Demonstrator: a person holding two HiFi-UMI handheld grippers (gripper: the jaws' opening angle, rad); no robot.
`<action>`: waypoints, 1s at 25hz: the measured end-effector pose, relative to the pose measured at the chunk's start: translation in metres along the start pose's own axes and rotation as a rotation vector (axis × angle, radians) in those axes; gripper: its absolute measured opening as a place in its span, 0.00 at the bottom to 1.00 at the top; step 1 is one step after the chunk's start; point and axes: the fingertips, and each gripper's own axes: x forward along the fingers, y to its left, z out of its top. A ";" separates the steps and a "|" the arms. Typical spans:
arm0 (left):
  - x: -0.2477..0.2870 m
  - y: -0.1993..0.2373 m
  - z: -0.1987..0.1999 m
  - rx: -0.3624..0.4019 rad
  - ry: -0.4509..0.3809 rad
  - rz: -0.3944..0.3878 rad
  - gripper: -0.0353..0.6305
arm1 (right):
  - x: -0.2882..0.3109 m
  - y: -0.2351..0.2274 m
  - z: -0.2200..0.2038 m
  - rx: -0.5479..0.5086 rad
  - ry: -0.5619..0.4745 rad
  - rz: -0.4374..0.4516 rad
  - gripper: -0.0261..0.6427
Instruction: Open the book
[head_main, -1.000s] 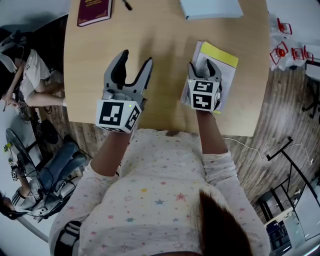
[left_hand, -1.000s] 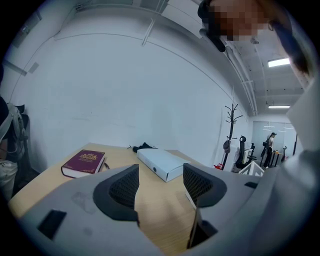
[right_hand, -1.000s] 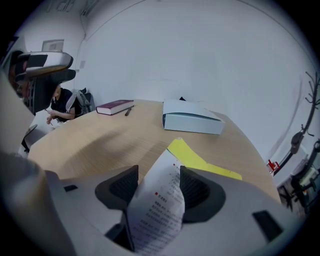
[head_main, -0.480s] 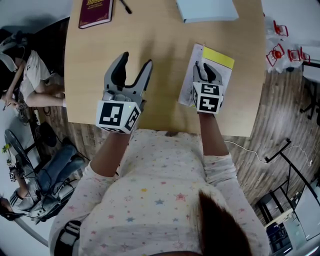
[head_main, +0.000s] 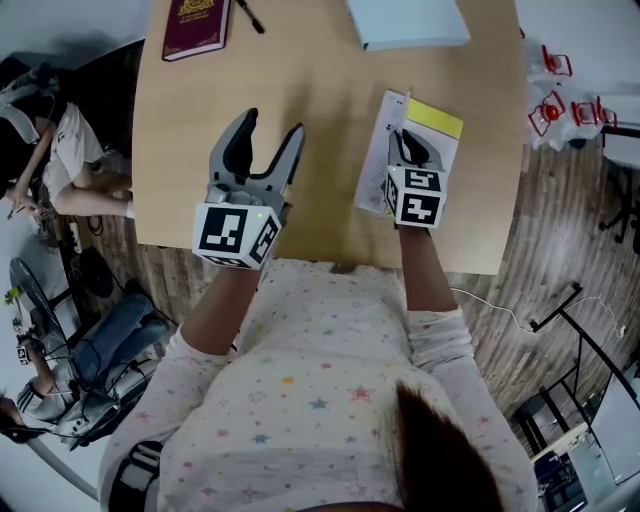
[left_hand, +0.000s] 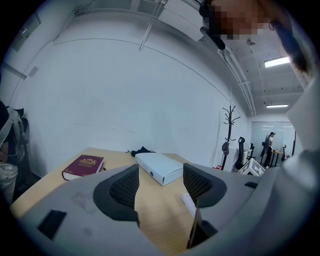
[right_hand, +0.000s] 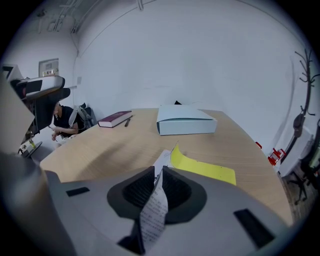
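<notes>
Here, the book (head_main: 375, 150) lies on the right half of the bench (head_main: 330, 80), near its front edge, with a yellow cover (right_hand: 202, 167) turned up and back on its far side. One printed leaf (right_hand: 152, 210) stands on edge between the jaws of the right gripper (head_main: 413, 145), which are closed onto it; in the right gripper view (right_hand: 159, 187) the sheet runs from the pads down toward the camera. Compared with a second ago, the right gripper has shifted slightly and the book now shows narrower and squarer to the bench edge, less of its white page showing beside the marker cube. By this reading the opening is under way: a leaf is gripped and raised but not yet laid over.

The left gripper (head_main: 272, 125) has hardly moved; it hangs over bare bench, well apart from the book on its left, jaws spread with nothing between them (left_hand: 160, 187).

At the far end lie a maroon book (head_main: 195, 25) and a white box (head_main: 405, 20), both untouched.
</notes>
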 end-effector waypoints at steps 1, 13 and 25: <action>0.000 -0.001 0.001 0.002 -0.003 0.001 0.44 | -0.001 -0.002 0.001 0.002 -0.005 0.000 0.11; -0.010 -0.016 0.018 0.025 -0.045 0.016 0.43 | -0.027 -0.021 0.011 0.041 -0.072 0.014 0.11; -0.012 -0.042 0.033 0.038 -0.084 -0.001 0.33 | -0.051 -0.041 0.015 0.056 -0.123 0.022 0.11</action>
